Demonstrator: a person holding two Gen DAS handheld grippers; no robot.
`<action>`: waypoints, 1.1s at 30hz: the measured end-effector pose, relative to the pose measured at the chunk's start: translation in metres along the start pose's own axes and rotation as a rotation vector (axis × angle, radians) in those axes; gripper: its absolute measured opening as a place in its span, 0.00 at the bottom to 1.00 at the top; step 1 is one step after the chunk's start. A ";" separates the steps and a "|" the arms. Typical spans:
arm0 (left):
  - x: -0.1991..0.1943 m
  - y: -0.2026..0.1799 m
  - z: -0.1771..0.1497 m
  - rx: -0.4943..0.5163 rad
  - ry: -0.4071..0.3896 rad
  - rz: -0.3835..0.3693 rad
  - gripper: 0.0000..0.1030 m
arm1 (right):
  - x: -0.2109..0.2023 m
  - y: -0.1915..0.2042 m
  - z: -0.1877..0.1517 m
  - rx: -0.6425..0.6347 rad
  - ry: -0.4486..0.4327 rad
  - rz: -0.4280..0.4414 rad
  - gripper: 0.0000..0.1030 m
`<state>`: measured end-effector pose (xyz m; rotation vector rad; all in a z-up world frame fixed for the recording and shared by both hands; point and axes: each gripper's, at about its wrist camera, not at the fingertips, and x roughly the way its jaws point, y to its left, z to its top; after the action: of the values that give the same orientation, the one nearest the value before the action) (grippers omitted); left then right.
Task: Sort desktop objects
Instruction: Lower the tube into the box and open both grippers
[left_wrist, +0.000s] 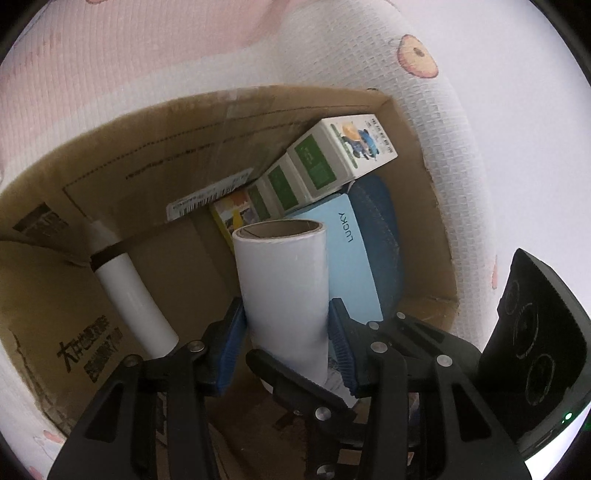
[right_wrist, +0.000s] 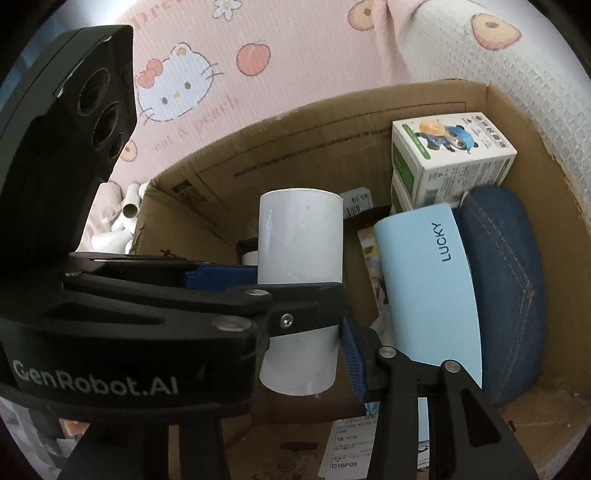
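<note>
Cardboard box (left_wrist: 110, 206) is sitting open on a pink and white printed cloth (left_wrist: 110, 74); both claws are reaching down into it.

Inside, against the far right wall: a denim pouch (right_wrist: 509, 280) is lying on its side, a pale blue case (right_wrist: 424, 288) marked LUCKY is leaning on it, and small white-and-green cartons (right_wrist: 450, 158) are stacked behind them. A long thin white tube (left_wrist: 129, 295) is leaning in the left corner. A pile of spare tubes (right_wrist: 122, 225) is lying outside the box on the cloth.

White roll (left_wrist: 284, 288) is standing roughly upright in the middle of the box, its cardboard core showing at the top end, just beside the blue case.

Left claw (left_wrist: 286, 332) is straddling the roll's lower part; its blue pads look to be against both sides, so I judge it clamped on the roll. Right claw (right_wrist: 306, 317) is gripping the same roll across its lower half, one blue pad on the right flank, the other behind it on the left.

Handling, as judgement: the roll looks light and stiff enough thanks to the core, but the wrap is glossy and probably slippery, and hard squeezing could dent the hollow tube. Best hold is across the middle of its length, pads square on opposite sides.
</note>
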<state>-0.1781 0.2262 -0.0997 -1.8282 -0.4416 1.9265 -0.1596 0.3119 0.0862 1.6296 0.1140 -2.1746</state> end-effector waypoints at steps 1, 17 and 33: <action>0.003 0.001 0.001 -0.007 0.003 0.005 0.47 | 0.000 0.000 0.000 -0.003 0.002 -0.004 0.39; 0.041 0.010 0.015 -0.083 0.093 0.225 0.47 | -0.001 -0.012 -0.009 -0.038 0.072 -0.112 0.39; 0.074 0.019 0.020 -0.161 0.176 0.437 0.47 | -0.029 -0.021 -0.022 -0.082 0.060 -0.202 0.40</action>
<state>-0.2016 0.2504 -0.1714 -2.3325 -0.1484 2.0202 -0.1412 0.3456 0.1027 1.7014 0.3968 -2.2349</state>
